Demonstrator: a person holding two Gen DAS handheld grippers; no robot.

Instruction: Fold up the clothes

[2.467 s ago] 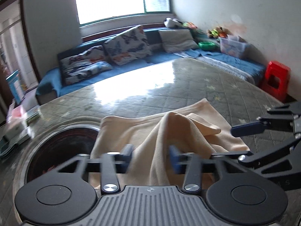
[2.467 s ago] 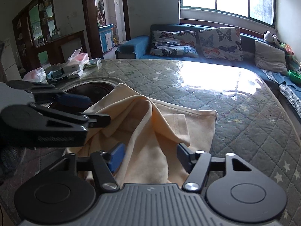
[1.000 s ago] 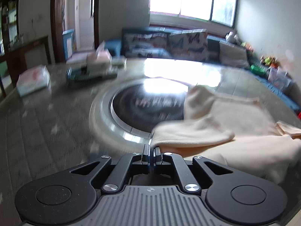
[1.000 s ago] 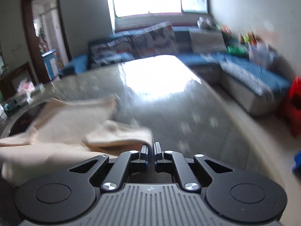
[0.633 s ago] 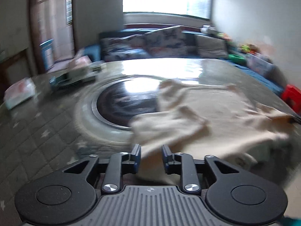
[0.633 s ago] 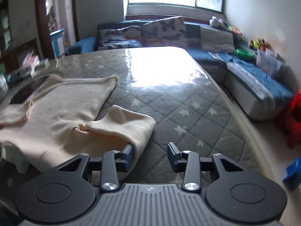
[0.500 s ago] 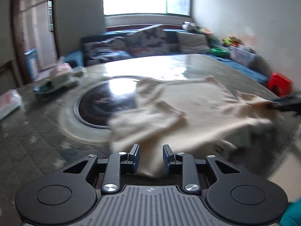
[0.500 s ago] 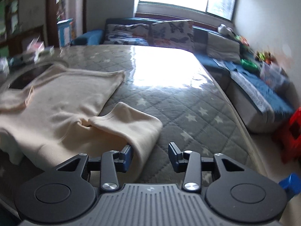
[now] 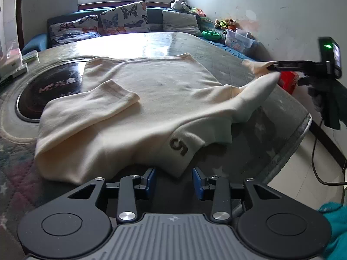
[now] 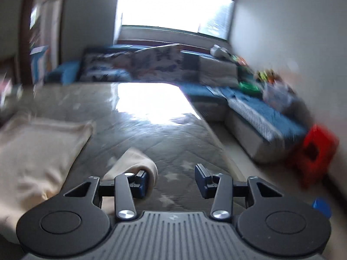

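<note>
A cream sweatshirt lies spread on the quilted table, one sleeve folded over the body and a brown "S" mark near its front edge. My left gripper is open just in front of that edge, touching nothing. In the blurred right wrist view my right gripper is open, and the other sleeve's cuff drapes over its left finger. In the left wrist view the right gripper holds that sleeve lifted at the table's right side.
A round dark hotplate is set into the table at the left, partly under the shirt. The table's edge runs close on the right, with a red stool on the floor beyond. A blue sofa with cushions stands behind.
Both grippers went from shut to open. The left one swung right to the shirt's front edge. The right one moved right, carrying the sleeve cuff off the body, lifted.
</note>
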